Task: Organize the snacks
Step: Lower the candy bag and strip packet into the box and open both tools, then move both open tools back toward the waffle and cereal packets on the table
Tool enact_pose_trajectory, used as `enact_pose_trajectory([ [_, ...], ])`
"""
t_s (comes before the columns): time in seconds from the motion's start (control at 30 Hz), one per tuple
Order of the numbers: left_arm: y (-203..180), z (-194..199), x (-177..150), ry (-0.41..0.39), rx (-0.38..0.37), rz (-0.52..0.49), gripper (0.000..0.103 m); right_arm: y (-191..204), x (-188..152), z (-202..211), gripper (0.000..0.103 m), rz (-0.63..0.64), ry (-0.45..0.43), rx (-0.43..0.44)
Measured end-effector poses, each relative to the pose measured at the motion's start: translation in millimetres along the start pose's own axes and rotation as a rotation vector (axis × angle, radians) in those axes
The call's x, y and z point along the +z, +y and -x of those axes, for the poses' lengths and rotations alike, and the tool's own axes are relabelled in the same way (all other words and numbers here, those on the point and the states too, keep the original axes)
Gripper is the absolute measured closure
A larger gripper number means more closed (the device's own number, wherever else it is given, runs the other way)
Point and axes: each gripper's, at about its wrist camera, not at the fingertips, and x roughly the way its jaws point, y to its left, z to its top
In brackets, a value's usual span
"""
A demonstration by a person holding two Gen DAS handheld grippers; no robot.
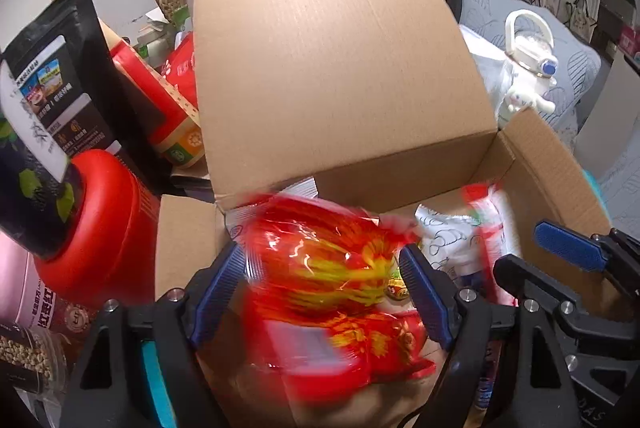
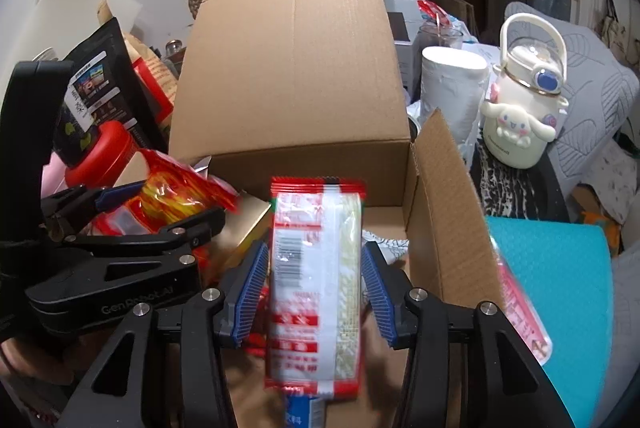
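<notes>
— What writing can be read?
— "GenRobot.AI" is seen on the left gripper [image 2: 160,206]; packet print is blurred.
— What is held over the cardboard box [image 1: 560,188]?
— A red and yellow snack bag [image 1: 336,292] is clamped between the left gripper's [image 1: 326,292] fingers above the box's left side. A red and white noodle packet [image 2: 316,284] is gripped by the right gripper [image 2: 316,288] over the box's middle.
— And inside?
— A white patterned packet [image 1: 444,240] is seen.

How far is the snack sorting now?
Done: a white packet already lies in the box. In hand: the left gripper holds a red bag and the right gripper a red-white packet, both over the box. Left: releasing these two.
</notes>
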Motion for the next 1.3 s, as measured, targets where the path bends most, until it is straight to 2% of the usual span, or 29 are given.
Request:
enact_pose_trajectory([
  [0.1, 1.0, 10.3, 0.6, -0.033, 0.005, -0.001, 0.023, -1.3, 1.6, 10.4, 0.055, -0.008, -0.025, 0.012],
  [0.2, 5.7, 26.0, 2.0, -0.070, -0.032, 0.017, 0.023, -2.5, 3.4, 24.7, 0.055, -0.013, -0.061, 0.008],
  [0.5, 5.8, 80.4, -1.4, -0.196, -0.077, 0.004, 0.023, 3.9, 0.8, 71.9, 0.055, 0.000, -0.157, -0.006],
  [0.8, -14.3, 127.7, -15.2, -0.283, -0.121, -0.051, 0.023, 5.5, -20.8, 122.5, 0.055, 0.014, -0.212, -0.033],
  [0.93, -32.4, 151.8, -27.8, -0.328, -0.178, -0.081, 0.023, 2.2, -32.9, 147.5, 0.055, 0.020, -0.231, -0.061],
  [1.1, -50.2, 171.5, -45.3, -0.340, -0.215, -0.110, 0.023, -6.0, -52.3, 171.7, 0.055, 0.011, -0.242, -0.090],
  [1.3, -62.9, 182.7, -64.9, -0.305, -0.269, -0.121, 0.023, -13.2, -80.8, 194.3, 0.055, -0.009, -0.237, -0.116],
])
